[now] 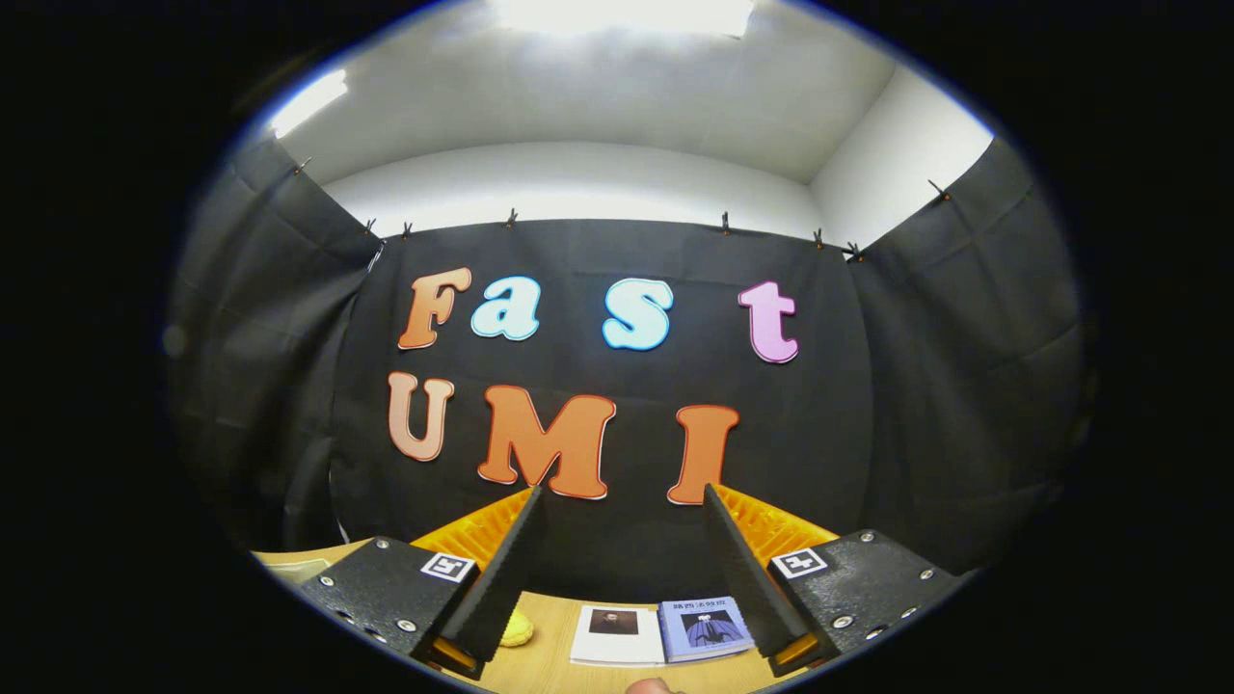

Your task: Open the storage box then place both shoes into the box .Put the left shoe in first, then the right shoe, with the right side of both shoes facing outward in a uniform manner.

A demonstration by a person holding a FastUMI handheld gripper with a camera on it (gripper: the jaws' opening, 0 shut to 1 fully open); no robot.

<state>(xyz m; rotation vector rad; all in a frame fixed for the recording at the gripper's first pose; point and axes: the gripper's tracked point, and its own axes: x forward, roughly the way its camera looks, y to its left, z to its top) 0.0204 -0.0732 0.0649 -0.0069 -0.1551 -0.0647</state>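
I see jaws (pixel 624 569) spread, gripping nothing. Orange storage box (pixel 771 525) just beyond fingertips. Two booklets (pixel 660 631) on worktop (pixel 540 655) between jaws. One yellow item (pixel 518 629) by left finger.

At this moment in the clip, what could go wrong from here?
The gripper is open and empty, its fingers aimed at the booth wall; no box or shoes lie ahead, so the first reach may start badly lined up. Two booklets and a yellow thing lie on the table under the fingers; lowering could knock them.
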